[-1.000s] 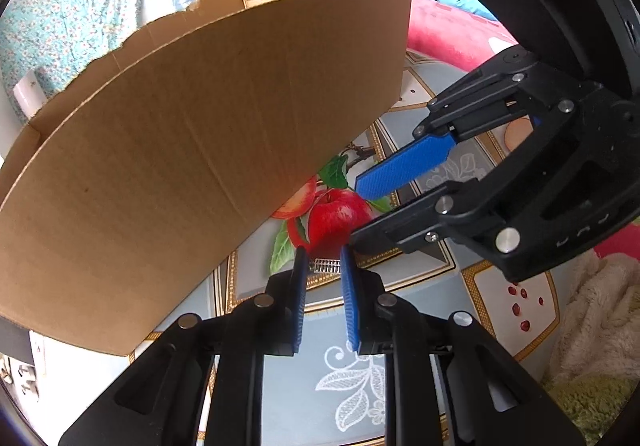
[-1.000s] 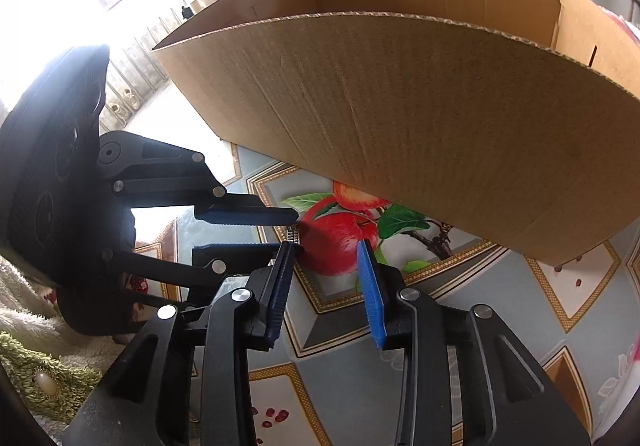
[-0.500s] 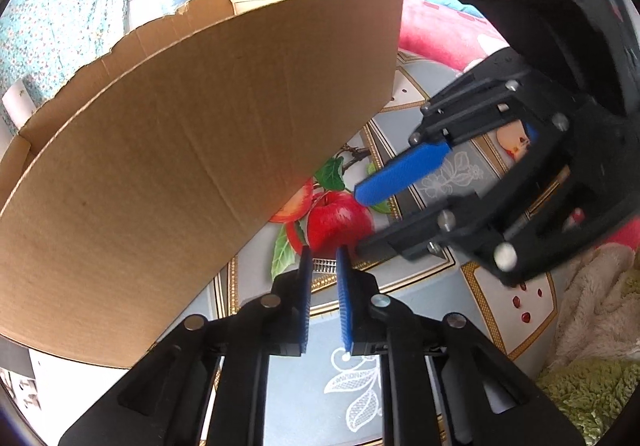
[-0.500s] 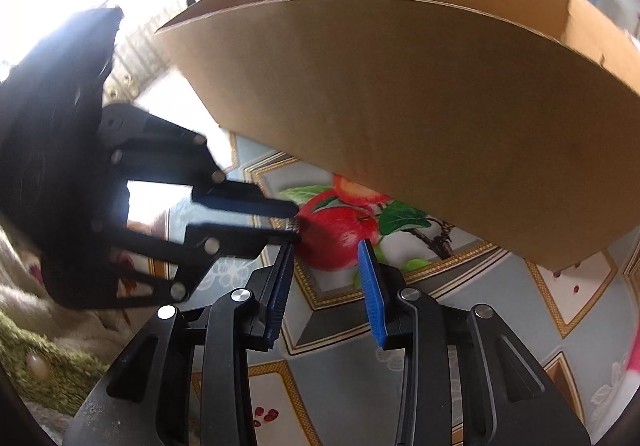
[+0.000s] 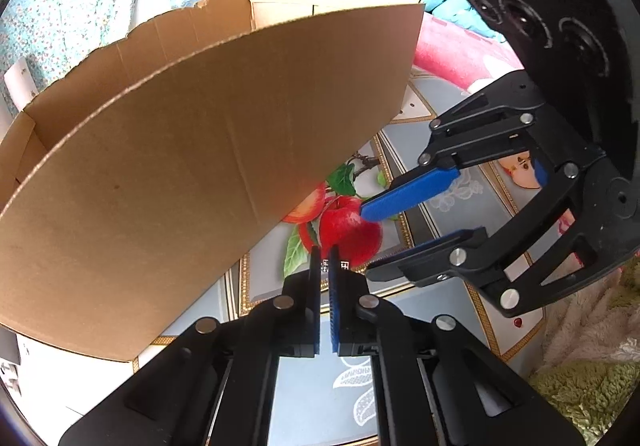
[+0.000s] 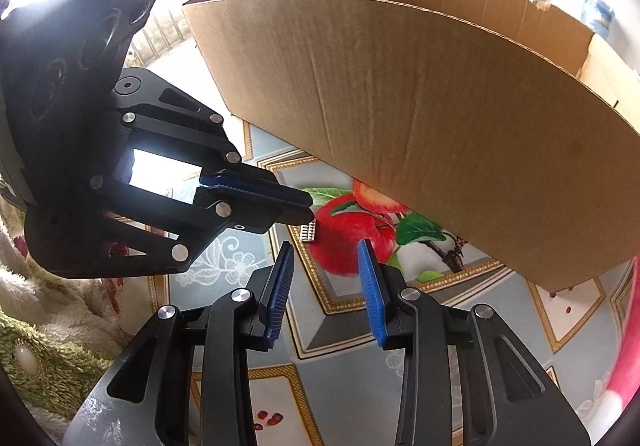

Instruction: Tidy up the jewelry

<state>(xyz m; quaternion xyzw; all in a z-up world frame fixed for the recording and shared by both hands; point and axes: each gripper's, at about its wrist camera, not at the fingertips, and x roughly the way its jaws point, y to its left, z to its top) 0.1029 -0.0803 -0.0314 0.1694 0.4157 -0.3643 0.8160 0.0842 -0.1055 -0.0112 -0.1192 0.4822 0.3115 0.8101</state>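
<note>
A small silver beaded jewelry strip (image 6: 308, 234) is pinched at the tips of my left gripper (image 6: 306, 211), which is shut on it just above the red apple print on the tablecloth (image 6: 348, 230). In the left wrist view the strip (image 5: 325, 266) shows as a sliver between the closed pads of the left gripper (image 5: 325, 252). My right gripper (image 6: 326, 252) stands open right beside it with nothing between its fingers. The left wrist view shows the right gripper (image 5: 366, 242) coming in from the right. A tall open cardboard box (image 5: 180, 166) (image 6: 440, 106) stands just behind both.
The box wall blocks the far side. A fluffy green and cream cloth (image 6: 60, 346) lies at the table's near side, with an oval pearl-like piece (image 6: 26, 362) on it. A pink cushion (image 5: 452, 54) lies behind the box's right corner.
The left gripper's jaws have closed from a narrow gap onto the silver strip. The right gripper has rolled and shifted slightly, its opening unchanged.
</note>
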